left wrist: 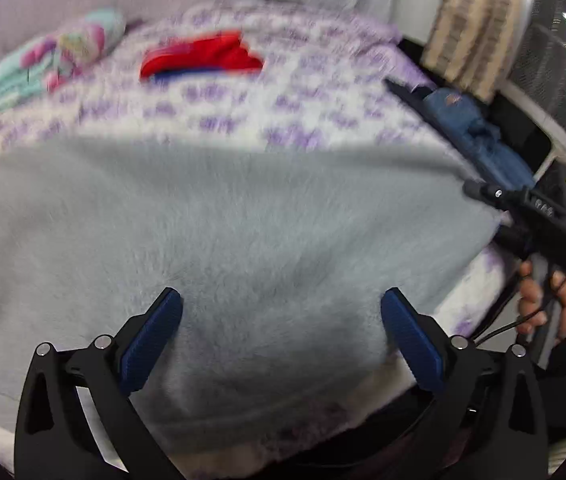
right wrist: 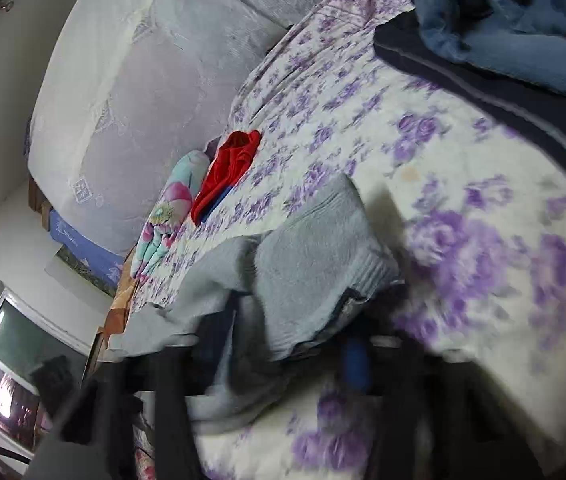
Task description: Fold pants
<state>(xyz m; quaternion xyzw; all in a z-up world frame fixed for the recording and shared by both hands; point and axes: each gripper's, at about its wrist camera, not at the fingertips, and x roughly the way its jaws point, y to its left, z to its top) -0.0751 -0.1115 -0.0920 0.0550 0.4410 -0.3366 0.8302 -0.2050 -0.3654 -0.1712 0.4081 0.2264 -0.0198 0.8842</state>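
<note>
Right now my left gripper (left wrist: 281,336) hangs just above the grey pants (left wrist: 223,232) with its blue ribbed pads (left wrist: 151,344) spread wide and nothing between them. The pants lie across the near edge of the bed, a thick fleecy pile that looks soft and springy, with a ribbed band at one end (right wrist: 367,264). My right gripper (right wrist: 315,344) is at that end, but its fingers are smeared with motion blur, so I cannot tell whether they are closed on the cloth. My worry is that plush fabric this bulky slips from a shallow pinch, or that I catch the floral bedspread (left wrist: 243,112) underneath too. Farther off sit a red garment (left wrist: 203,58), a pastel flowered bundle (left wrist: 43,68) and blue denim (left wrist: 479,136).
</note>
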